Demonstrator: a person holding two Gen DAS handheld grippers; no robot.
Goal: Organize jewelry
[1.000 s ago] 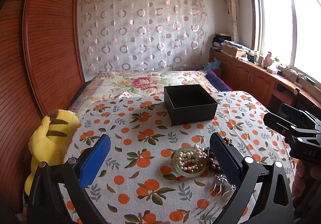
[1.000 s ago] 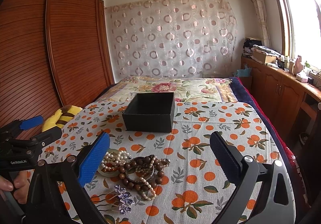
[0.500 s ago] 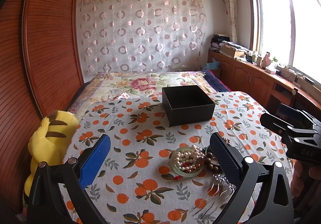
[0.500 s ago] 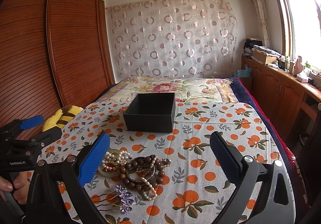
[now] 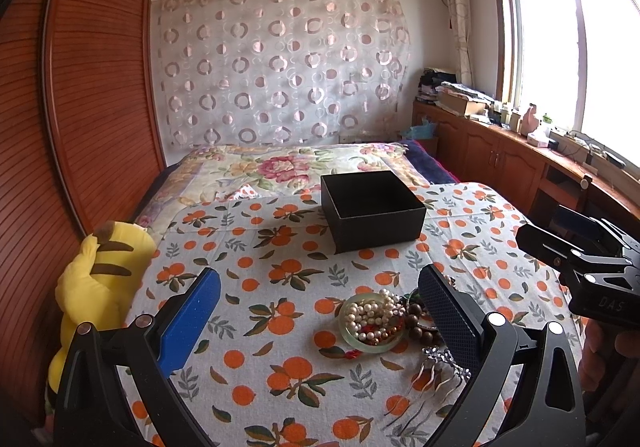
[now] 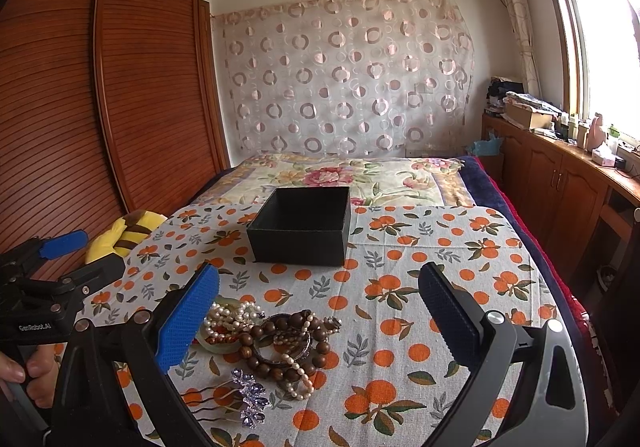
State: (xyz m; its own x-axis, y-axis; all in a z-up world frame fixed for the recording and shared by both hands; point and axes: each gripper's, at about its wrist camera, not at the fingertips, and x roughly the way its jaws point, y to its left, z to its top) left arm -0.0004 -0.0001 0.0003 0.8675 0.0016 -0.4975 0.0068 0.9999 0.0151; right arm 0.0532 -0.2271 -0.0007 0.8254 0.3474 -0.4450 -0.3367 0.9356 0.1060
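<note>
Since both grippers, left gripper (image 5: 320,311) and right gripper (image 6: 318,307), are held wide open w/ nothing gripped, no item is secured yet. Jewelry pile (image 6: 276,339) lies tangled on tablecloth (image 6: 400,287), near side of empty black box (image 6: 300,225). Risk: pearl strands (image 5: 370,313) snagged w/ wooden beads (image 6: 280,331), several pieces dragged out together; glass dish (image 5: 360,341) could be tipped.

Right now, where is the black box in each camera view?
Left wrist: black box just right of centre, beyond the beads.
Right wrist: black box just left of centre, behind the jewelry pile.
Shared landmark: the yellow plush toy at the left edge.
</note>
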